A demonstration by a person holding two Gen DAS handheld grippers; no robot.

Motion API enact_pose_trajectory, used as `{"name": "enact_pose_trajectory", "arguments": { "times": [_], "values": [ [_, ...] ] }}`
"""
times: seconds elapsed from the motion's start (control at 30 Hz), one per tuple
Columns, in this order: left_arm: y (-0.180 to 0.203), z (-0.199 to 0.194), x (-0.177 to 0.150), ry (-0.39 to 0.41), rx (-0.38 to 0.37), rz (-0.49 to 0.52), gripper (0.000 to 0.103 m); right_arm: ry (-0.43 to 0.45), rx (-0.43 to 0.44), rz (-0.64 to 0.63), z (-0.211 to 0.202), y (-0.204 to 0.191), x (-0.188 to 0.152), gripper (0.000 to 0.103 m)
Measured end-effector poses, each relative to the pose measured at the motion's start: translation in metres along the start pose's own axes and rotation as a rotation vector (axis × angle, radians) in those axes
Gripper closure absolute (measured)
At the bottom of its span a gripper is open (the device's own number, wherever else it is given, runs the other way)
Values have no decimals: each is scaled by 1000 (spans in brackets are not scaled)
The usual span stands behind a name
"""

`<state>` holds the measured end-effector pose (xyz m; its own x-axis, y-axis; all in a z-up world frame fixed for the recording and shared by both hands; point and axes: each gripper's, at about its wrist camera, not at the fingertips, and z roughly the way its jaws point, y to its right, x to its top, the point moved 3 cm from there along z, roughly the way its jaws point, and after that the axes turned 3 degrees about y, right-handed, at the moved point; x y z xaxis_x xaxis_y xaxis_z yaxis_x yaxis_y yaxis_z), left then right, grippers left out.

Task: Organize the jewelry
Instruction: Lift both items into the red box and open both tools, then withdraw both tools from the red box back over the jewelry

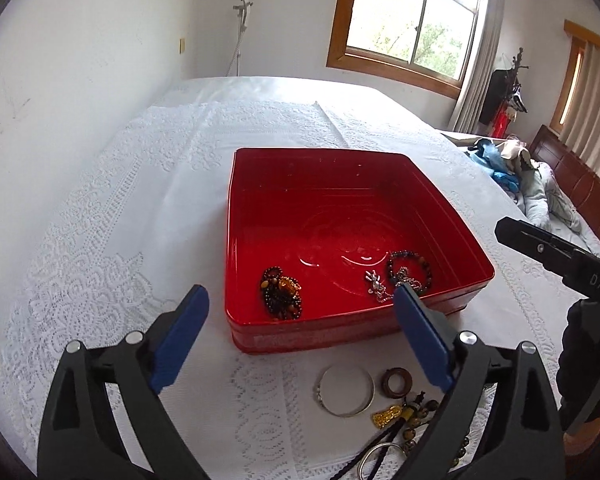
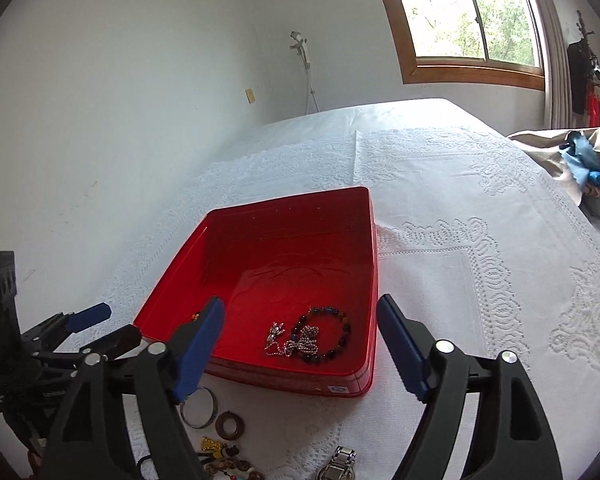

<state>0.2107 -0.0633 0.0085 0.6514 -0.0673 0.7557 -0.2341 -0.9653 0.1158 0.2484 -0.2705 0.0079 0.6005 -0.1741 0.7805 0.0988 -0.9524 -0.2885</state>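
Observation:
A shallow red box (image 1: pixel 342 160) (image 2: pixel 374 264) sits on the lace-covered table. Inside it lie a brown bead bracelet with an amber piece (image 1: pixel 281 293), a dark bead bracelet (image 1: pixel 410 270) (image 2: pixel 332 334) and a silver chain with a charm (image 1: pixel 376 286) (image 2: pixel 290 340). My left gripper (image 1: pixel 302 334) is open over the box's near wall, nothing between its blue pads. My right gripper (image 2: pixel 300 354) is open too, above the box's near edge, empty. On the cloth in front of the box lie a silver bangle (image 1: pixel 346 394) (image 2: pixel 198 410), a brown ring (image 1: pixel 398 383) (image 2: pixel 229 425), a gold charm (image 1: pixel 386 416) (image 2: pixel 212 446) and a watch (image 2: pixel 338 466).
The white lace tablecloth (image 1: pixel 140 240) runs to a wall on the left. A bed with heaped clothes (image 1: pixel 512 168) lies to the right, past the table's edge. More beads and a black cord (image 1: pixel 380 448) lie at the near edge. The other gripper shows at each view's side (image 1: pixel 556 252) (image 2: pixel 88 320).

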Motion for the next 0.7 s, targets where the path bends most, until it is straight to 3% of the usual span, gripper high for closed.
{"name": "enact_pose_trajectory", "arguments": {
  "times": [0.2,0.4,0.57,0.7],
  "values": [
    [-12,1,-16,-104,-50,-69,10,-30,-32,19,-4,5,-7,14],
    [-32,-7,-58,-212,-67,-180,10,-122,-45,55,-8,8,-35,10],
    [-44,-19,-83,-227,23,-177,10,-252,-47,75,-8,12,-69,10],
    [-48,-27,-95,-222,63,-183,10,-316,-83,49,-7,14,-89,22]
  ]
}}
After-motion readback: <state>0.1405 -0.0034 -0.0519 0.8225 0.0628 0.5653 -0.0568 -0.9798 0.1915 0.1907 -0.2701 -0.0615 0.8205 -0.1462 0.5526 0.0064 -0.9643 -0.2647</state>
